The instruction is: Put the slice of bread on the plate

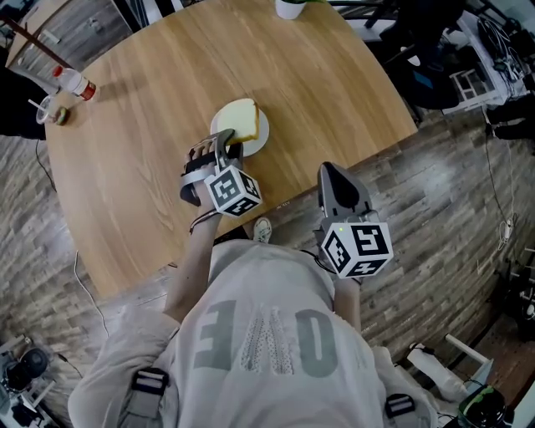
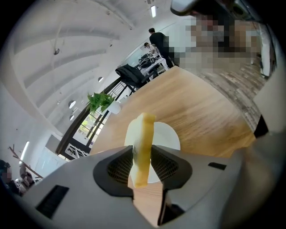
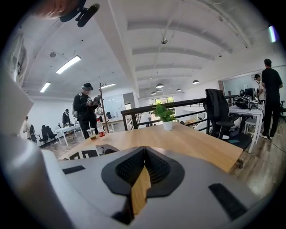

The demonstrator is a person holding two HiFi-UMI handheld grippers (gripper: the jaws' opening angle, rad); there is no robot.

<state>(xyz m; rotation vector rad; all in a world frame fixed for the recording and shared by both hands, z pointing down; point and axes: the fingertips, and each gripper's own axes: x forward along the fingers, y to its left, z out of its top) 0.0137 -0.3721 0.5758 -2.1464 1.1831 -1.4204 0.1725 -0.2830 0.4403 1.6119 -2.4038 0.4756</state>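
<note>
Left tool [image 2: 143, 152] grips bread [image 2: 145, 129], half-hiding plate [image 2: 168, 136].

A wooden table [image 1: 167, 100] bears plate [image 1: 262, 132], bottle [image 1: 73, 81] and potted plant [image 1: 290, 7].

Wooden worktop [image 1: 334, 92] with rounded corners. Potted plant in a white pot [image 3: 165, 117] at the far edge. Red-capped bottle [image 1: 75, 84] and cup with straw [image 1: 52, 111] side by side at the left edge. Plank floor [image 1: 451, 217] around it. Black chair [image 3: 216, 109] beyond the right edge.
</note>
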